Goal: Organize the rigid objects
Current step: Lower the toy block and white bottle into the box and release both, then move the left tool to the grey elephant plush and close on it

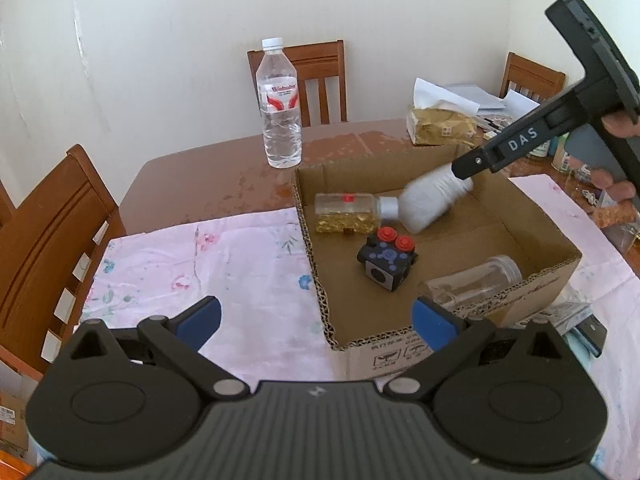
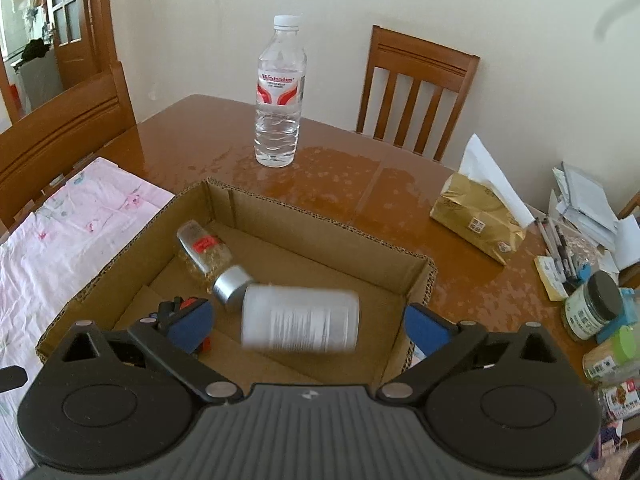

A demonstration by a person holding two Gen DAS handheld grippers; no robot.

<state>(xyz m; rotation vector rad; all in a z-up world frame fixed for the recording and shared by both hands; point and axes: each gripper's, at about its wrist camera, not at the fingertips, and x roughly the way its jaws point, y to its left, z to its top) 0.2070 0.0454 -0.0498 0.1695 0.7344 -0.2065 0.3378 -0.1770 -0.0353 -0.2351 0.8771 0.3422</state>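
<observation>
Your left hand-held gripper (image 1: 316, 322): jaws wide, nothing between them. Your right hand-held gripper (image 2: 306, 322): jaws wide, the blurred white bottle (image 2: 300, 324) loose between them over the cardboard box (image 2: 132, 240). Inside the box: silver-capped bottle (image 2: 208, 256), black cube toy (image 1: 386, 262), clear jar (image 1: 472, 282). Water bottle (image 2: 280, 92) upright on the tabletop (image 2: 360, 184) behind.

The box (image 2: 256, 216) is plain brown cardboard. Inside, a white bottle (image 2: 300, 324) lies beside a clear bottle (image 2: 202, 252) with a silver cap and red sticker, and a black cube (image 1: 386, 264) with red knobs and blue dots. The cloth (image 1: 224, 264) is pale pink with flowers, the counter (image 2: 340, 184) glossy brown. Both tools have blue pads (image 1: 200, 320).
</observation>
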